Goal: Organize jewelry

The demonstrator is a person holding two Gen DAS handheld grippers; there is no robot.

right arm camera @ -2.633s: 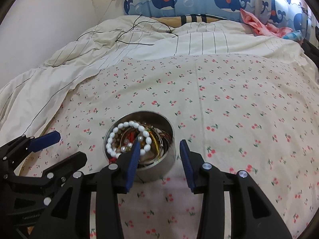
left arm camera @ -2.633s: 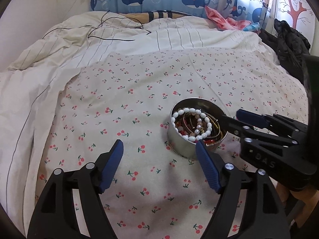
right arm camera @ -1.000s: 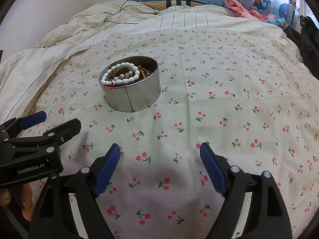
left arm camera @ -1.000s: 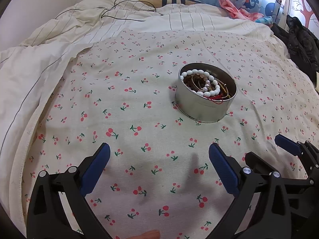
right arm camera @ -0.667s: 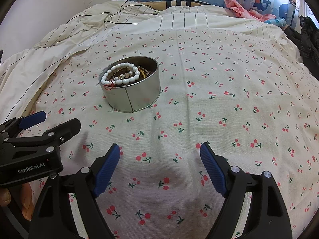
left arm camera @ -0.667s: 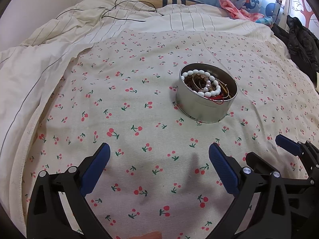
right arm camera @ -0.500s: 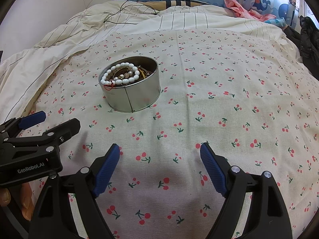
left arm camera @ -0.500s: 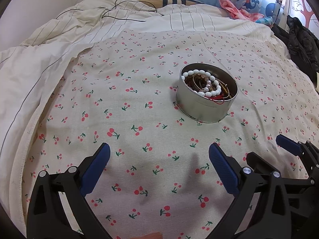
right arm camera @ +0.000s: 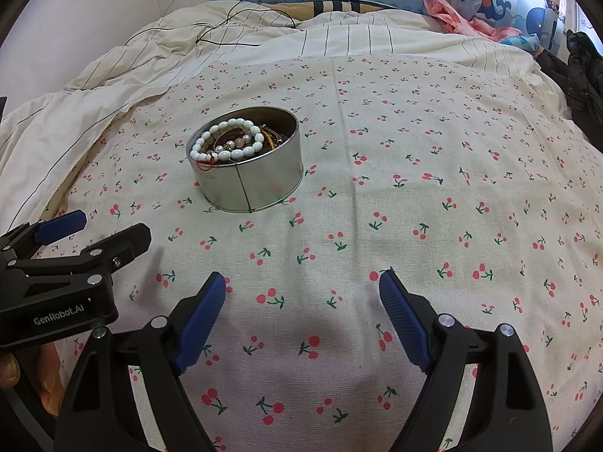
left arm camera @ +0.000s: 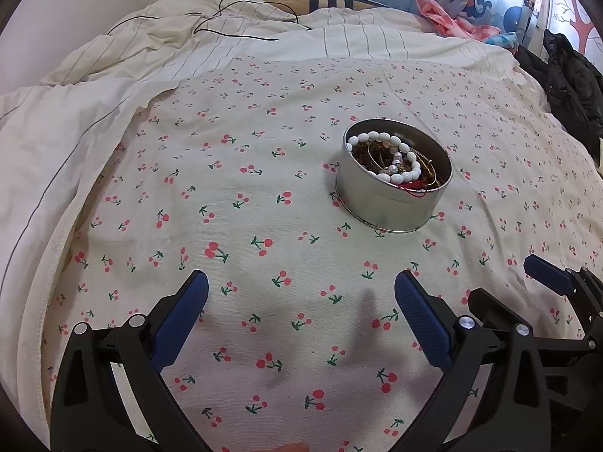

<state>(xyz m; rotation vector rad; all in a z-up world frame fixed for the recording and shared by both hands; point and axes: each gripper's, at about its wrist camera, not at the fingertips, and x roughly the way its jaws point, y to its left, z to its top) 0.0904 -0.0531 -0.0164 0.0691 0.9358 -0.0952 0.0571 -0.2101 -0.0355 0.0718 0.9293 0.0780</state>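
Round metal tin [left arm camera: 392,196] standing upright on the cherry-print sheet [left arm camera: 264,188] of the bed, roughly mid-sheet, ahead of both tools and well apart from them. Heaped inside: a white bead bracelet [right arm camera: 226,143] on top, gold bangles [left arm camera: 422,173] and a red cord [left arm camera: 410,186] spilling at the rim. Probably light and rigid, with thin, slick walls; likely to tip or slide on the soft bedding if nudged. Best taken across the rim wall, or the bracelet pinched by its beads, loose and apt to snag neighbours. Left gripper [left arm camera: 301,316] spread wide and empty; right gripper [right arm camera: 301,312] likewise wide apart, holding nothing. Plenty of open sheet all round the tin; rumpled striped duvet [left arm camera: 113,75] and black cable [left arm camera: 233,34] far behind.
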